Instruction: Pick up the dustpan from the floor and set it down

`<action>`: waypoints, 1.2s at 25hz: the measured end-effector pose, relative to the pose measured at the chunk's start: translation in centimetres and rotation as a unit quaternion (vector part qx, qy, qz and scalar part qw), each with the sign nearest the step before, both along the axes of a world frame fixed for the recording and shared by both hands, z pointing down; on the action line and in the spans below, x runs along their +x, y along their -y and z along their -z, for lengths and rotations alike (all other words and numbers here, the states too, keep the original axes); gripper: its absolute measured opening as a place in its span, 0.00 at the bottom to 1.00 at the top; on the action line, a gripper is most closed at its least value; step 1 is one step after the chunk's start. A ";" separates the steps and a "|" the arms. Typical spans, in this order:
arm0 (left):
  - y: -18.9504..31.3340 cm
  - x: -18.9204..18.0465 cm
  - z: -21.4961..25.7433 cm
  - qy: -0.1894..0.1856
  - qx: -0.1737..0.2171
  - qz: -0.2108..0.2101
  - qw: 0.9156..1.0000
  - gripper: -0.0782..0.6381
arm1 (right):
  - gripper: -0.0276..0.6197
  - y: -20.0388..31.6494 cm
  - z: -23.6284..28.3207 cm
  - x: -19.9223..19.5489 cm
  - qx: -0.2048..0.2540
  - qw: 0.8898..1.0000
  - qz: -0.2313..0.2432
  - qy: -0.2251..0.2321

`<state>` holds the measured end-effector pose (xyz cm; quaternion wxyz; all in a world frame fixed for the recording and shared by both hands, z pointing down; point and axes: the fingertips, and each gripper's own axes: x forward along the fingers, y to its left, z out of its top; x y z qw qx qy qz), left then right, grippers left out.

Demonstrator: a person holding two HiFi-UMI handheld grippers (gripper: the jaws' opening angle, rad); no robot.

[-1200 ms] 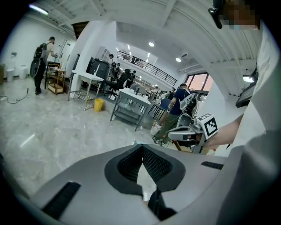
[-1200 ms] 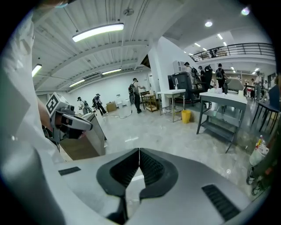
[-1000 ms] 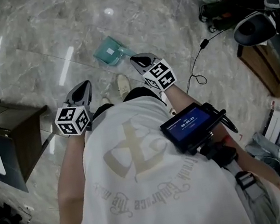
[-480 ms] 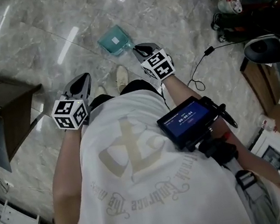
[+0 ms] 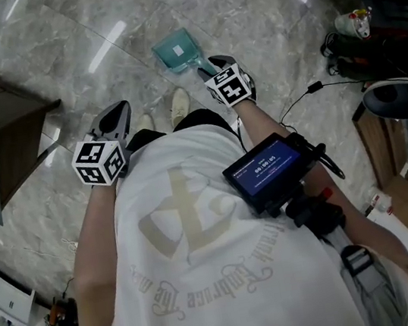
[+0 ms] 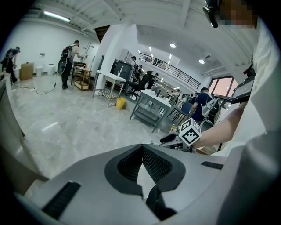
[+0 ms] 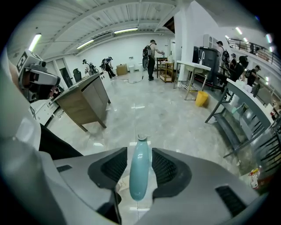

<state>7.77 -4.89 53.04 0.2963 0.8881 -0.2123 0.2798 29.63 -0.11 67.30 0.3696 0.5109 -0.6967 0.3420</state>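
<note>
Teal plastic dustpan [image 5: 180, 50] lies flat on the grey marble floor [image 5: 56, 51] just ahead of the person's shoes, its handle [image 7: 139, 171] pointing back between the fingers of the right gripper [image 5: 216, 64]. Those fingers have just been opening and now stand released, with a gap on each side of the handle. By the look of it the pan has been set down and only the withdrawal remains. The left gripper [image 5: 116, 120] hangs apart, its fingers clenched on nothing. A white sticker on the pan is too small to read. Curved print on the white shirt [image 5: 206, 273] seems to include "Embrace". The digits on the chest-mounted screen [image 5: 265, 168] are illegible.
</note>
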 end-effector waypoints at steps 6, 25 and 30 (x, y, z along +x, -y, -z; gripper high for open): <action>1.1 -0.7 -0.3 0.018 -0.003 0.011 1.000 0.12 | 0.36 1.9 -2.9 -0.4 -0.040 0.999 0.020 0.006; -2.8 -3.8 1.0 0.043 0.003 0.095 0.995 0.12 | 0.27 1.7 -4.7 -0.2 -0.044 0.998 0.036 -0.013; -3.8 -4.6 1.0 0.046 0.002 0.110 0.993 0.12 | 0.25 2.0 -4.9 0.3 -0.036 0.999 0.016 -0.009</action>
